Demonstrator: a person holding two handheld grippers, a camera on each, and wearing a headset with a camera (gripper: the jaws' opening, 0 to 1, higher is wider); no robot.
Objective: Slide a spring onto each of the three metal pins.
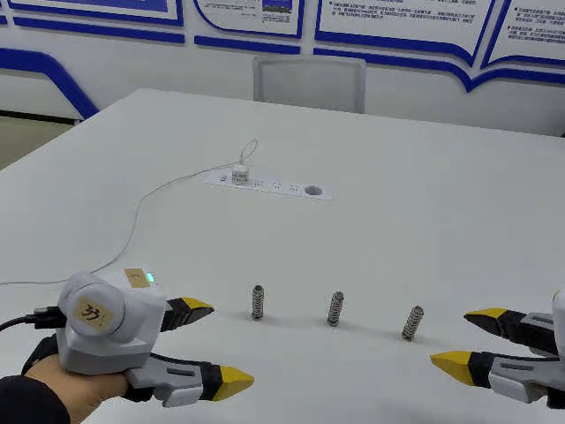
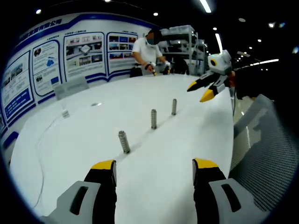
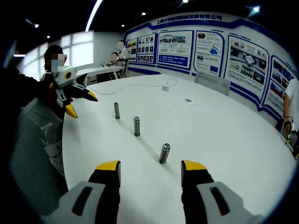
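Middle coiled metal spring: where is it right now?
In the head view the middle coiled metal spring stands on the white table, between the left-hand spring and the right-hand spring, nearer the person than the white power strip.

Head view looks down, gripper views low, opposed, sharing springs [image 2: 153, 119]

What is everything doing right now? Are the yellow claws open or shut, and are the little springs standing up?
Left gripper: open, holding nothing.
Right gripper: open, holding nothing.
Left spring: standing upright on the table.
Middle spring: standing up.
Right spring: standing, leaning a bit.
Power strip: white plug plugged in.
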